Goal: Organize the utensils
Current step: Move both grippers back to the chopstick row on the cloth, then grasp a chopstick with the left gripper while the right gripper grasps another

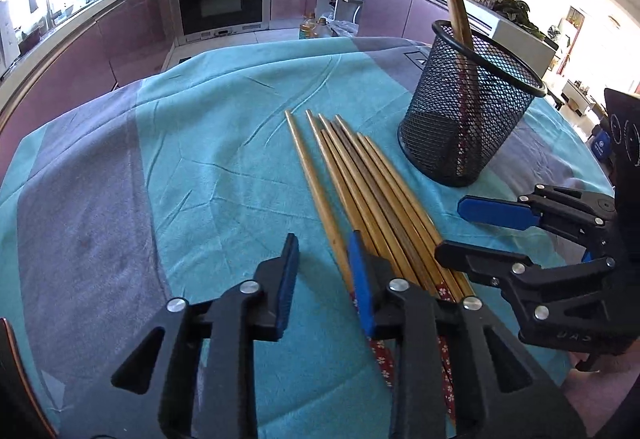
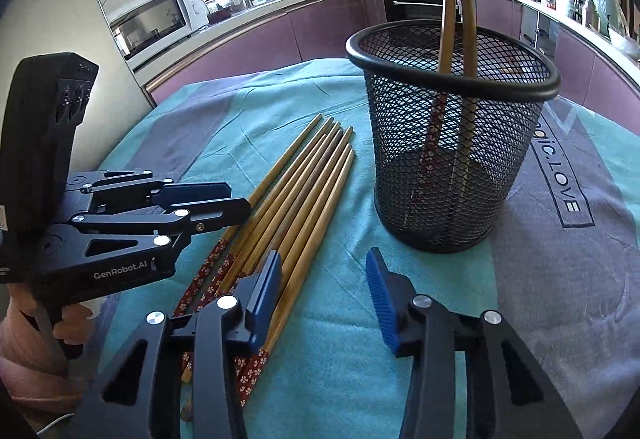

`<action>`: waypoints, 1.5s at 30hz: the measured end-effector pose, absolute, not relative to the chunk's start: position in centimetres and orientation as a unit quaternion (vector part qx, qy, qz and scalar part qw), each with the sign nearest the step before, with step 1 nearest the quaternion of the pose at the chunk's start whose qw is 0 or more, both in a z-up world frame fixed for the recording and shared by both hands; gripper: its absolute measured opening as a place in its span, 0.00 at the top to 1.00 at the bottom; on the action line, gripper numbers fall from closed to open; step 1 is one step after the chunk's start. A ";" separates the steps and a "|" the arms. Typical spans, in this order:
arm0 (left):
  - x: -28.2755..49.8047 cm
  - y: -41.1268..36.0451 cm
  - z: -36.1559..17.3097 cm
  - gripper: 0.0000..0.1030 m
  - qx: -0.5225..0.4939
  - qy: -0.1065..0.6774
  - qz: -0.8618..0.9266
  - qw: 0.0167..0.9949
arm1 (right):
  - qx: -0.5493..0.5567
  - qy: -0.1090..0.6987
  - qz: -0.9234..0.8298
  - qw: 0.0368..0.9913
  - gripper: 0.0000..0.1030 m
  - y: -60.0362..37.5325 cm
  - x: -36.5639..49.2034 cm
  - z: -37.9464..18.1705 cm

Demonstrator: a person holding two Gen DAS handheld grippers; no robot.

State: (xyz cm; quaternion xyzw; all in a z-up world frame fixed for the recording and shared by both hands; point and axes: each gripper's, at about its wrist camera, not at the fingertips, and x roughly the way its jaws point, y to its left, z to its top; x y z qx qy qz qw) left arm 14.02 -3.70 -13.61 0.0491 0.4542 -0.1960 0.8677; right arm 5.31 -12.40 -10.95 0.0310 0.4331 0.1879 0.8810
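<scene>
On the bench, over the teal and grey cloth (image 1: 200, 143), we have a bundle of chopsticks (image 1: 360, 191) lying side by side, thin tips pointing away from us and patterned red ends towards us, just beside the black mesh holder (image 1: 468, 111). Two chopsticks already stand in that holder, leaning on its rim, so we judge the job is part done and the bundle waits its turn. Lined up like this, each stick can be taken from its thick end and tipped upright.

Our left hand-held gripper (image 1: 324, 275) sits low at the near left edge of the bundle, jaws partly apart, one blue pad over the outermost sticks; we cannot tell whether it presses them, and nothing is clamped. Our right hand-held gripper (image 2: 324, 291) is likewise partly apart, its left pad resting over the near ends of the bundle's right side, its other pad above bare cloth, holding nothing
</scene>
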 end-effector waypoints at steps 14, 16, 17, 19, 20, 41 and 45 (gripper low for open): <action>15.0 -4.3 -14.1 0.72 0.058 0.457 -0.187 0.868 | 0.004 0.438 0.163 0.884 0.73 -11.0 6.2 -11.2; 15.5 -4.7 -14.0 0.76 0.061 0.457 -0.182 0.868 | 0.006 0.436 0.163 0.885 0.73 -11.0 6.4 -11.3; 15.6 -4.8 -14.1 0.77 0.061 0.458 -0.181 0.868 | 0.012 0.435 0.164 0.885 0.73 -11.1 6.5 -11.3; 15.8 -5.0 -14.1 0.79 0.057 0.458 -0.178 0.869 | 0.023 0.435 0.163 0.885 0.78 -11.3 6.6 -11.4; 15.8 -5.0 -14.1 0.83 0.054 0.458 -0.179 0.869 | 0.029 0.435 0.165 0.885 0.82 -11.6 6.5 -11.4; 12.0 -3.7 -14.0 0.93 0.026 0.458 -0.204 0.865 | 0.054 0.433 0.224 0.871 0.95 -11.7 5.1 -10.4; 11.9 -3.6 -14.3 0.92 0.032 0.460 -0.205 0.863 | 0.042 0.441 0.218 0.870 0.94 -11.4 5.2 -10.7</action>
